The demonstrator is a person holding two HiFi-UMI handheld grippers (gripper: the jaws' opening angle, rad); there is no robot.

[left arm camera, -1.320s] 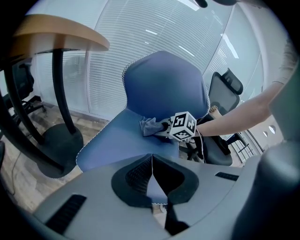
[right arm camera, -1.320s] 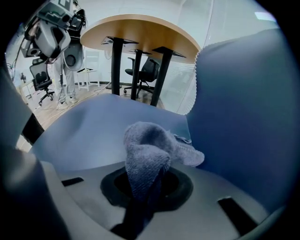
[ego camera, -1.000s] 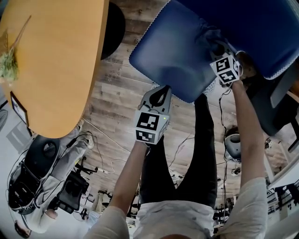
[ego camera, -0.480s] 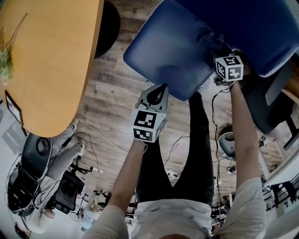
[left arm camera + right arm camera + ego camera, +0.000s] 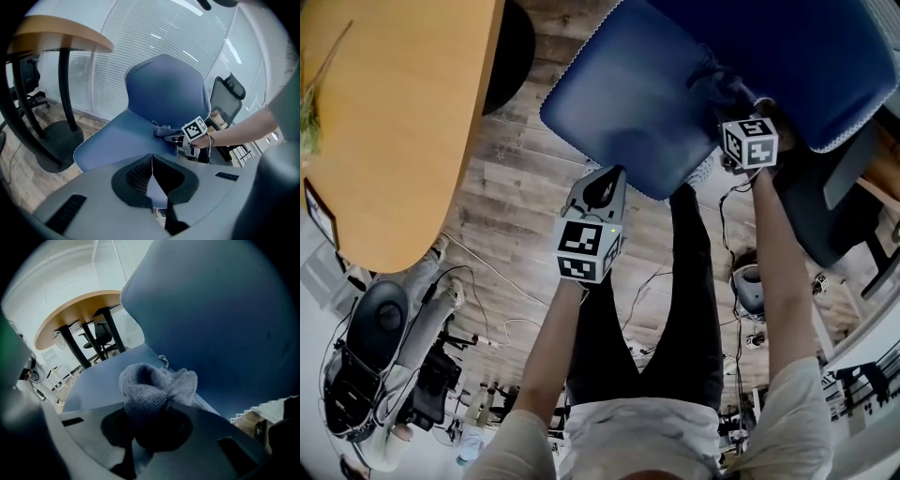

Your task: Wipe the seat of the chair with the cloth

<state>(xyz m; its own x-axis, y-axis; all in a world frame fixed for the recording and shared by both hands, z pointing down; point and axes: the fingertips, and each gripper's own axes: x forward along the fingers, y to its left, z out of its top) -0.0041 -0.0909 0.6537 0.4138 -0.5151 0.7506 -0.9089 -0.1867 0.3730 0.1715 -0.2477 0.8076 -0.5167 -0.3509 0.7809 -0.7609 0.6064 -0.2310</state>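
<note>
The blue chair seat [image 5: 628, 103] [image 5: 122, 140] fills the top of the head view, with its backrest [image 5: 797, 47] [image 5: 166, 89] to the right. My right gripper [image 5: 729, 101] [image 5: 152, 420] [image 5: 180, 138] is shut on a bunched grey cloth [image 5: 720, 82] [image 5: 154, 385] [image 5: 163, 131]. The cloth rests on the seat where it meets the backrest. My left gripper [image 5: 602, 183] [image 5: 152, 161] hangs just off the seat's front edge, shut with nothing in it, touching nothing.
An orange-wood table [image 5: 403, 112] [image 5: 61, 37] on a black round base [image 5: 511, 56] [image 5: 56, 145] stands left of the chair. A black office chair [image 5: 834, 216] [image 5: 225, 93] is at the right. Cables [image 5: 506, 291] and equipment lie on the wooden floor.
The right gripper's marker cube has turned, and the cloth has slid a little along the seat toward the backrest. The left gripper has kept its place by the front edge.
</note>
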